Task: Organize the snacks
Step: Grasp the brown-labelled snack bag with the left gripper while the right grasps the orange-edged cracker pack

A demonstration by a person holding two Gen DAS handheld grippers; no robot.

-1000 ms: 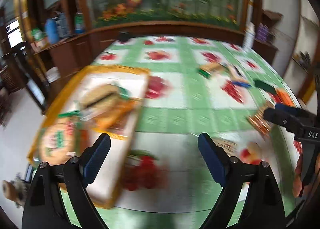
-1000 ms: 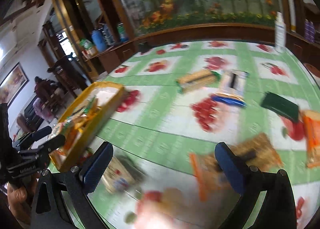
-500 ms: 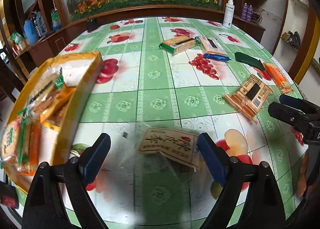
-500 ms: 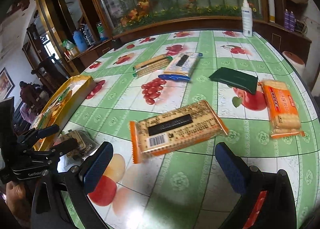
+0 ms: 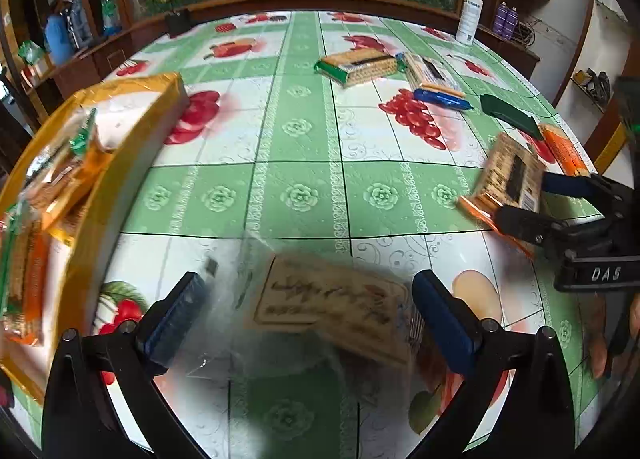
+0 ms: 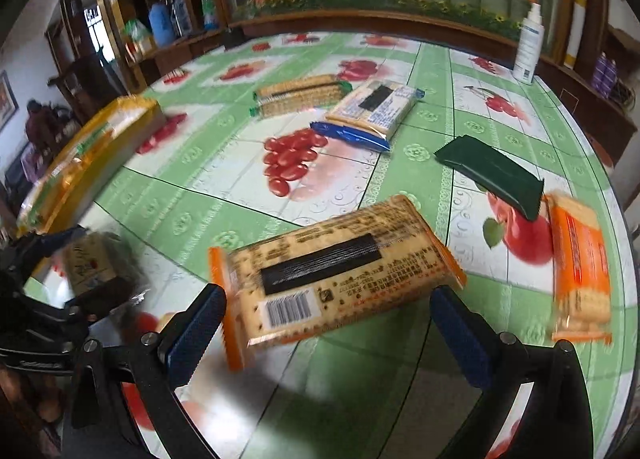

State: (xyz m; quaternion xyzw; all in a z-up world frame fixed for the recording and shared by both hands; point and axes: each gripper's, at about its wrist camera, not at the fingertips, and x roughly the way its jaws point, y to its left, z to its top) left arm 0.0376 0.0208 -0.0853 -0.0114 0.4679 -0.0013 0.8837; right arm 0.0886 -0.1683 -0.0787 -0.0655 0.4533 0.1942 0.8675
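A clear-wrapped snack packet with a tan label (image 5: 332, 311) lies on the tablecloth between the fingers of my left gripper (image 5: 308, 311). Its jaws are opening and the pads stand off the wrapper. My right gripper (image 6: 328, 327) is open around a cracker pack with orange ends and a black stripe (image 6: 340, 271), one pad near each end. The left wrist view shows that pack (image 5: 508, 175) at the right, straddled by the right gripper (image 5: 524, 199). A yellow tray (image 5: 96, 227) with several snack packs sits at the left.
Farther back on the green fruit-print tablecloth lie a green-ended cracker pack (image 5: 360, 65), a blue-ended pack (image 5: 432, 77), a dark green packet (image 5: 510, 115) and an orange pack (image 5: 564, 147). A white bottle (image 5: 468, 15) stands at the far edge. A wooden cabinet runs behind.
Both grippers came down and forward over the table. The left jaws spread wider around the clear packet. The orange-ended pack, ahead of the right fingers before, now lies between them.
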